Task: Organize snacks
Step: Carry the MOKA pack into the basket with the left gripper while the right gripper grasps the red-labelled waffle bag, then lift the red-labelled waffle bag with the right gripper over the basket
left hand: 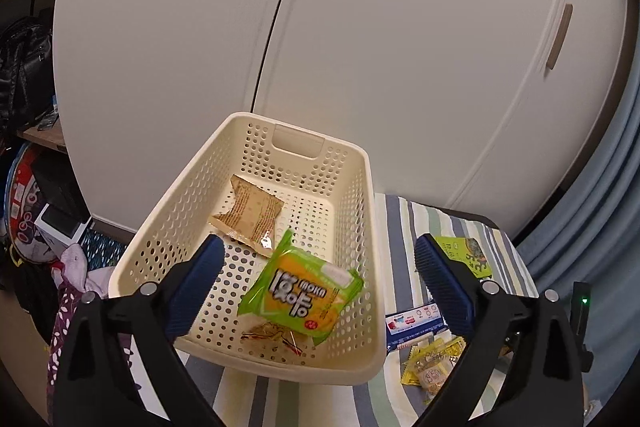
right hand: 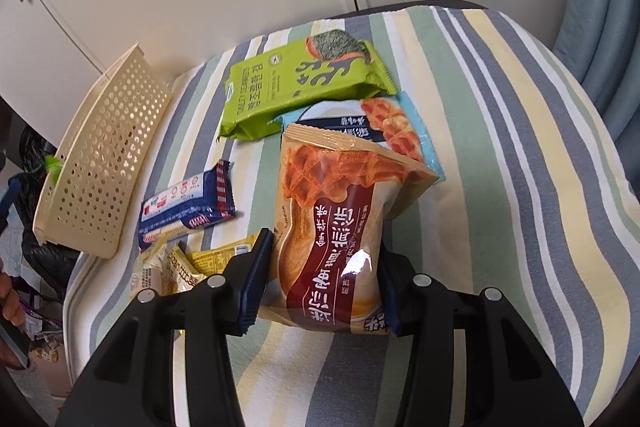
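Right claw (right hand: 320, 279): closed on the waffle packet (right hand: 332, 227), which is raised above the striped surface (right hand: 520, 187). Left claw (left hand: 320, 291): fully open and empty, positioned above the perforated basket (left hand: 360, 355) containing three snack packets.

Occlusions and cropped items. The waffle pouch (right hand: 332, 239) covers most of the blue-edged waffle packet (right hand: 384, 131) behind it and hides the inner face of the right gripper's (right hand: 324, 283) far finger. The small yellow sachets (right hand: 176, 271) are partly behind the near finger, their print illegible. The basket (right hand: 100, 163) is cut off at the left edge in the right wrist view.
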Demonstrator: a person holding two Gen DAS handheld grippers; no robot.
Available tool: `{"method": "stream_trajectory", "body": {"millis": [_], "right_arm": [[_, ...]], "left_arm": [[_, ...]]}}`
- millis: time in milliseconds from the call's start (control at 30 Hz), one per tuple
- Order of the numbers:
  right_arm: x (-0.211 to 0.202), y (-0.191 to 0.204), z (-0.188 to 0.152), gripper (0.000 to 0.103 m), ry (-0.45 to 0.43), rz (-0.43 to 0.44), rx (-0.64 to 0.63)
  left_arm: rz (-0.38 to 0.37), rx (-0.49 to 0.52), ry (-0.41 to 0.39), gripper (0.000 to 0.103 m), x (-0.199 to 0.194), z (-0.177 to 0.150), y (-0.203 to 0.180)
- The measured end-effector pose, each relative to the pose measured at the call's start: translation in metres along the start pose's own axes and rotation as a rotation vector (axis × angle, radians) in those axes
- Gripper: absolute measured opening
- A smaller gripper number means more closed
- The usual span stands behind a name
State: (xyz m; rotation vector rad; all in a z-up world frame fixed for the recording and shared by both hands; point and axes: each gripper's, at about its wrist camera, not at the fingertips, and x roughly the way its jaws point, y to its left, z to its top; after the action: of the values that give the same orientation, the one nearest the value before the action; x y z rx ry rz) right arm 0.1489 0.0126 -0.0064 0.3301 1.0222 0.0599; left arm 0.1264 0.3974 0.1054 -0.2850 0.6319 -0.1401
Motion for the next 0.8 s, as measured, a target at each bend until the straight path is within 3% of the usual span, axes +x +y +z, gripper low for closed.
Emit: {"method": "stream_trajectory", "body": {"millis": [233, 367, 600, 800], "right_arm": [[-0.026, 0.011, 0.01, 0.047, -0.063, 0.05, 0.015], [-0.043, 0.035, 0.021, 0.047, -0.106, 0.084, -0.011], [-0.064, 0.11, 0.04, 0.047, -0.154, 0.154, -0.125], [-0.064, 0.186, 0.05, 0.047, -0.157, 0.205, -0.241]], "left_arm": [[0.054, -0.024, -0.088, 0.097, -0.032, -0.028, 0.0], [0.13, -0.035, -0.129, 0.097, -0.048, -0.055, -0.001], [0.239, 0.005, -0.186, 0.098, -0.062, -0.097, -0.014], [0.307, 0.07, -0.253, 0.098, -0.067, -0.108, -0.025]]}}
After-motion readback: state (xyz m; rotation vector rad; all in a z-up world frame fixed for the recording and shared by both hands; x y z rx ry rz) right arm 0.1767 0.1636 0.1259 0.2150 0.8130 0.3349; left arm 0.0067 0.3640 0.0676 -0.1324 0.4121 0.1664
